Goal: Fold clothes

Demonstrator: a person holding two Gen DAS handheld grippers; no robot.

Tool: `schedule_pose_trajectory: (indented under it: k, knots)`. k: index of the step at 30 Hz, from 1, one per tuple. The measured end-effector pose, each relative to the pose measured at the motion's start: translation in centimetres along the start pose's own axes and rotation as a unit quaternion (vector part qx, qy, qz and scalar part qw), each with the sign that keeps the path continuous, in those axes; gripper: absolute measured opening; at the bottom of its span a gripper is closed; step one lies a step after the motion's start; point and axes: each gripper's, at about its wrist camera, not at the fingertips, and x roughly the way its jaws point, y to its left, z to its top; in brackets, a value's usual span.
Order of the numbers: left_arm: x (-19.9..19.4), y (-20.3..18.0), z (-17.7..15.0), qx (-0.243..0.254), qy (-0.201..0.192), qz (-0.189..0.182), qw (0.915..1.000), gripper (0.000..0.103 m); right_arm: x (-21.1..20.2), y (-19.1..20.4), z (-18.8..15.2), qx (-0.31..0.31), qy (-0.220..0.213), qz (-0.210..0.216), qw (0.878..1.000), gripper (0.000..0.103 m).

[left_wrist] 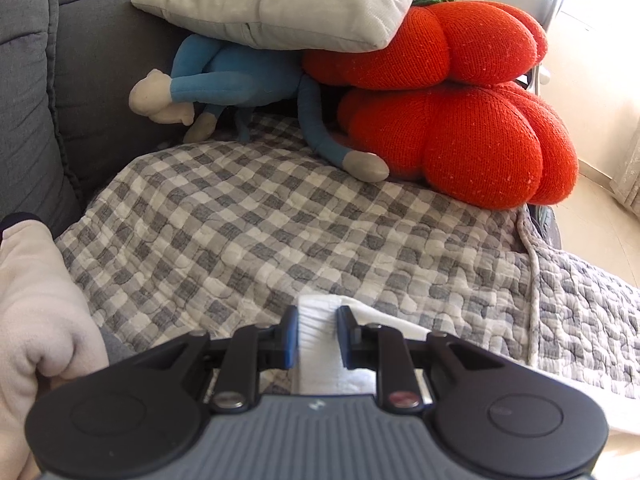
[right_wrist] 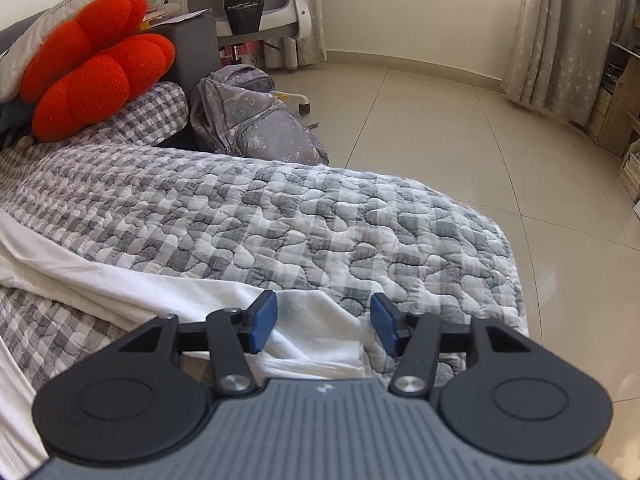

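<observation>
Pinching a thick fold of the white garment (left_wrist: 316, 340), the left gripper (left_wrist: 317, 334) has its blue pads pressed against both sides of the cloth, near edge of the left wrist view. The garment lies on the grey-and-white checked quilt (left_wrist: 280, 224) that covers the sofa seat, trailing right from the grip. In the right wrist view the right gripper (right_wrist: 324, 322) has its jaws spread apart, pads clear of the fabric, with the white garment (right_wrist: 304, 312) lying loose between and under them; the cloth runs from there to the left across the quilt (right_wrist: 320, 220). Far side of the left view: two red knitted cushions (left_wrist: 460, 112) stacked at right, a blue plush toy (left_wrist: 240, 76) tucked under a pale grey pillow (left_wrist: 288, 4), grey sofa back (left_wrist: 80, 60) at left. A pale sleeve (left_wrist: 36, 320) shows at the near left edge. In the right view, a patterned grey backpack (right_wrist: 248, 116) sits on the tiled floor (right_wrist: 460, 128) just beyond the sofa, curtain (right_wrist: 560, 28) far right.
</observation>
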Motion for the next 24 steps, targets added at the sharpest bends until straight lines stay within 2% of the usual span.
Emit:
schedule_pose_trajectory:
  k: [1,2,3,5,10,15,24]
  knots:
    - [-0.3,0.1,0.0,0.005,-0.003,-0.001,1.0000,0.021,0.0,0.2,0.0,-0.006,0.000,-0.005,1.000,0.048]
    - [-0.5,0.2,0.0,0.006,-0.007,-0.004,1.0000,0.021,-0.2,0.2,0.1,-0.006,-0.003,-0.010,1.000,0.015]
    - [-0.7,0.3,0.0,0.007,-0.011,-0.008,0.9999,0.021,-0.4,0.2,0.2,-0.005,-0.005,-0.016,1.000,0.000]
    - [-1.3,0.7,0.3,0.000,-0.017,-0.017,0.9997,0.021,-1.0,0.3,0.4,-0.008,-0.016,-0.027,0.999,0.002]
    - [-1.7,1.4,1.6,-0.031,-0.031,-0.034,0.9985,0.021,-4.0,0.3,1.6,0.004,-0.088,-0.068,0.994,0.002]
    - [-0.3,0.7,2.3,-0.050,-0.027,-0.026,0.9980,0.021,-3.3,1.0,2.9,-0.023,-0.104,-0.135,0.985,0.002]
    - [3.3,-2.0,1.8,-0.003,0.002,0.016,0.9999,0.021,3.5,0.6,3.0,-0.008,-0.027,-0.158,0.987,0.002]
